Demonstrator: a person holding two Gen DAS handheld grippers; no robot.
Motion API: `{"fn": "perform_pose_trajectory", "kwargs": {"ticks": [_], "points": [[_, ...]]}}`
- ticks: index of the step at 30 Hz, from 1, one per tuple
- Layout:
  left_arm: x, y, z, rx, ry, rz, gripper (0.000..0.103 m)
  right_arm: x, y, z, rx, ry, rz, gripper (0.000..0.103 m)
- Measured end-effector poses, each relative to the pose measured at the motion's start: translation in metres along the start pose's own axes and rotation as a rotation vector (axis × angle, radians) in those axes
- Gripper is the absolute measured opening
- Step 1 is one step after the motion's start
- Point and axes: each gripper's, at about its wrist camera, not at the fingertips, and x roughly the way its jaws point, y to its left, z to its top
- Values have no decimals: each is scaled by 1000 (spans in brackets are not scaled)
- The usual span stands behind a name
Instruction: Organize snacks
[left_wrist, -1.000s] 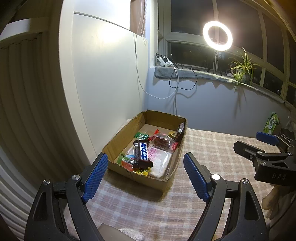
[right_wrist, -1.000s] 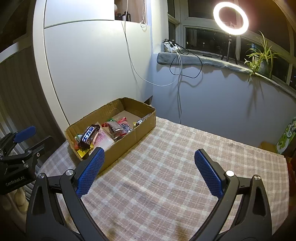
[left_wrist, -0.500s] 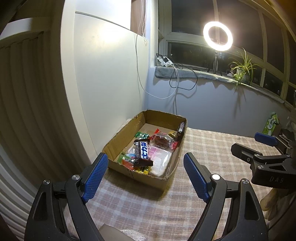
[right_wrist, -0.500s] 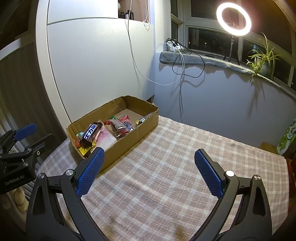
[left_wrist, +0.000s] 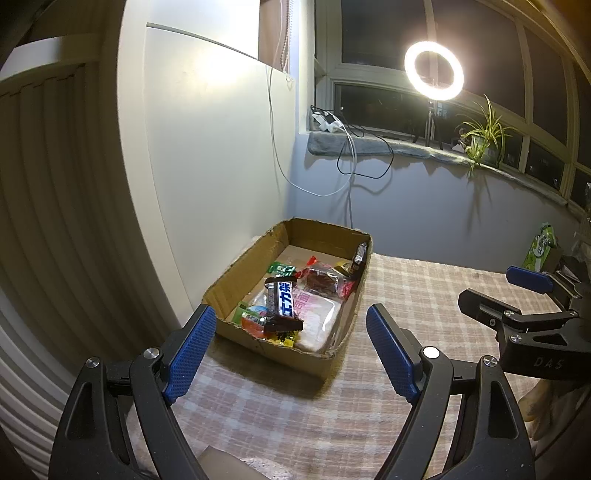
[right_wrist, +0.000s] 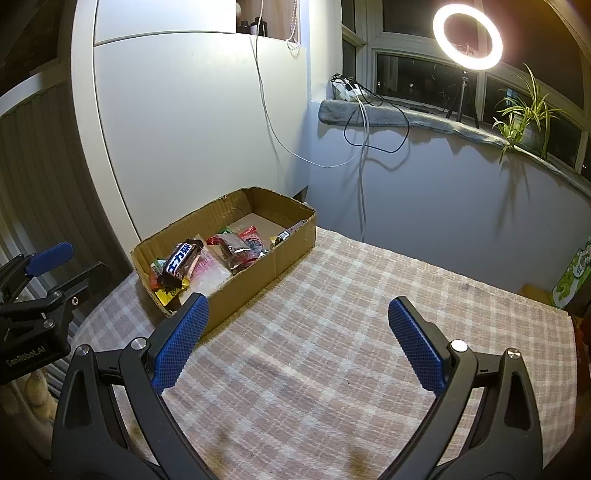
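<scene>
A shallow cardboard box (left_wrist: 325, 230) (right_wrist: 291, 242) sits at the table's far left corner, holding several snack packets. On top lies a dark chocolate bar (left_wrist: 282, 302) (right_wrist: 183, 262) with a blue and white label. Beside it are a red-edged packet (left_wrist: 323, 280) (right_wrist: 236, 251) and a pale pink pouch (left_wrist: 314, 317). My left gripper (left_wrist: 290, 350) hangs open just in front of the box with nothing between its fingers. My right gripper (right_wrist: 295, 339) is also open and empty, over the checked tablecloth (right_wrist: 351, 332) to the right of the box.
A white cabinet stands behind the box. Cables hang from the windowsill (left_wrist: 406, 146), where a ring light (left_wrist: 433, 70) and a potted plant (left_wrist: 480, 140) stand. A green carton (left_wrist: 539, 247) (right_wrist: 574, 275) sits at the table's far right edge.
</scene>
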Motion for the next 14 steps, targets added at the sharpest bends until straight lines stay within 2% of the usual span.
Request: {"fn": "perform_pose_trajectory", "kwargs": {"ticks": [14], "points": [[3,-3,-2,12,-11,7,84,5,-6,-4,-2,14,4,100]]}}
